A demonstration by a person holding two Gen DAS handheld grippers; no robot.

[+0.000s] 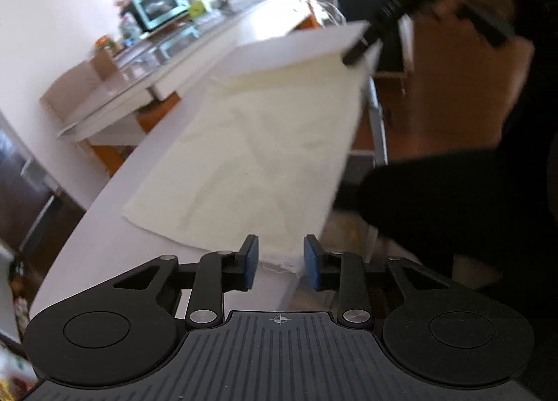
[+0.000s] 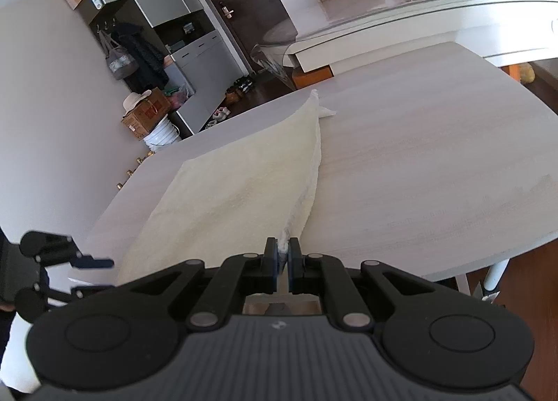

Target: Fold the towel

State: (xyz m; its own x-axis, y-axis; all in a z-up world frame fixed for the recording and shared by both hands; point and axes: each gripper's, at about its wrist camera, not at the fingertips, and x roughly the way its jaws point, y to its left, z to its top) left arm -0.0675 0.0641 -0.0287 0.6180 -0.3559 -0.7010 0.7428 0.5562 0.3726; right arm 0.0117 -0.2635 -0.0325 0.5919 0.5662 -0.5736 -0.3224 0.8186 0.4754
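Cream cloth: the towel (image 1: 251, 163) lies flat on the pale bench (image 2: 418, 163), its near edge just ahead of both tools.
Right tool: the right tool (image 2: 283, 256) has its pads pressed together on one near corner of the towel, which rises in a ridge ahead of it.
Left tool: the left tool (image 1: 280, 258) is spread, with the other near corner lying in the gap between its pads; the pads do not press on the cloth.
Step in hand: I judge this to be the taking of both near corners before the first fold.
Next move: the left pads need to close on the corner between them, then both tools carry the edge to the far side together.
Left view only: shows the whole towel and the right tool's pinch from afar, blurred.
Right view only: shows the pinch up close and the left tool off to its left, beside the towel's edge.
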